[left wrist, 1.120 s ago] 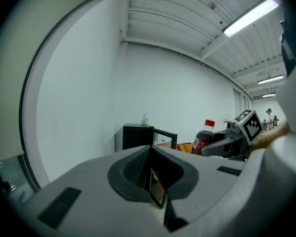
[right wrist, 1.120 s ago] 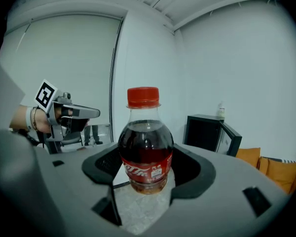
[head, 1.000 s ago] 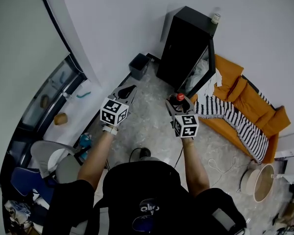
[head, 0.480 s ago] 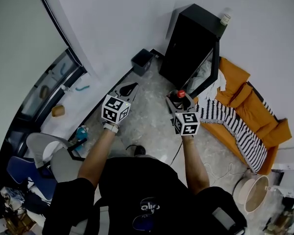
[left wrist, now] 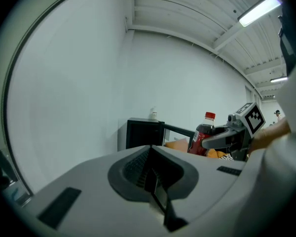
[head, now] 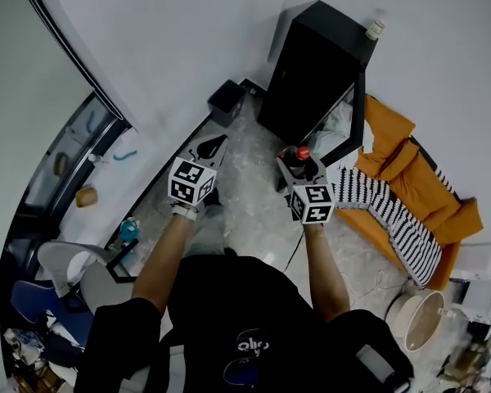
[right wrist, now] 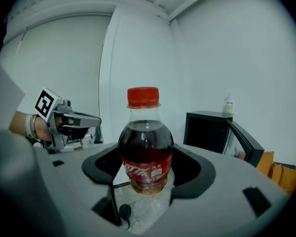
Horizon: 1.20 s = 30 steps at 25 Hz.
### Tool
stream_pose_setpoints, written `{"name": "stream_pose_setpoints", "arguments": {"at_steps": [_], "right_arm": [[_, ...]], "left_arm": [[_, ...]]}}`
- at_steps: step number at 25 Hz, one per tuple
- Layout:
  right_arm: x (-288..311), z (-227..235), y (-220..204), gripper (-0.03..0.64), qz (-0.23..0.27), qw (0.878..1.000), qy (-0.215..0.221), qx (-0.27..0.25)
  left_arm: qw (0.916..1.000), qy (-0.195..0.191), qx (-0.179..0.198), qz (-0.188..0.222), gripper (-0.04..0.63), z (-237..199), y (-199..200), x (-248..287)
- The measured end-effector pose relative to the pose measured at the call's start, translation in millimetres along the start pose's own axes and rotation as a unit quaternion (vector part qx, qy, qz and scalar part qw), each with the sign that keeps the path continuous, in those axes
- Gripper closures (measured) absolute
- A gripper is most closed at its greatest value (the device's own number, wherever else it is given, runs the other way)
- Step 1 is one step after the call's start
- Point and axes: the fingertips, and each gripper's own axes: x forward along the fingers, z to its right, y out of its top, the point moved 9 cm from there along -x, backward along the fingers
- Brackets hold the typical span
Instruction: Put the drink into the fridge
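A cola bottle (right wrist: pixel 145 152) with a red cap (head: pixel 302 152) stands upright between the jaws of my right gripper (right wrist: pixel 147 171), which is shut on its lower body. In the head view that gripper (head: pixel 299 169) is held just short of the black fridge (head: pixel 311 72). The fridge door (head: pixel 349 115) hangs open toward the right. In the right gripper view the fridge (right wrist: pixel 207 130) is to the right behind the bottle. My left gripper (head: pixel 214 147) is level with the right one, to its left, shut with nothing in it. The left gripper view shows the bottle (left wrist: pixel 203 135) and the fridge (left wrist: pixel 143 132) ahead.
A small pale bottle (head: pixel 375 29) stands on top of the fridge. An orange sofa (head: pixel 430 174) with a striped cloth (head: pixel 393 203) lies right of the fridge. A dark bin (head: pixel 227 103) sits against the white wall. A round basket (head: pixel 425 322) is at lower right.
The person has stepped a little closer to the fridge, and the view has shifted. Both grippers keep their pose, the right one still holding the bottle.
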Motion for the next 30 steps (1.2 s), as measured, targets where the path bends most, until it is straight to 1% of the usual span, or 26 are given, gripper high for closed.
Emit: {"name": "stream_pose_setpoints", "arguments": {"at_steps": [5,13,20,24,30], "right_arm": [[54.9,32.0,14.8,0.310,-0.005,1.000,-0.015,0.006],[166.2,87.4,55.2,0.310,-0.009,0.999,-0.044,0.025],[233.8,118.9,82.2,0.310,0.000,0.997,-0.072,0.037],[259.9,136.9,93.6,0.310,-0.002,0.996,-0.079,0.037],[289.6,175.6,101.5,0.310,-0.002,0.997,-0.071,0.038]], "left_arm": [[0.9998,-0.020,-0.004,-0.002,0.595,-43.2,7.2,62.8],[0.9985,-0.053,-0.003,-0.015,0.595,-135.5,38.2,163.8],[0.9956,-0.090,0.009,-0.023,0.595,-192.3,57.1,227.5],[0.9947,-0.099,0.004,-0.029,0.595,-211.2,60.7,256.3],[0.9949,-0.091,-0.009,-0.042,0.595,-218.6,59.8,293.5]]}}
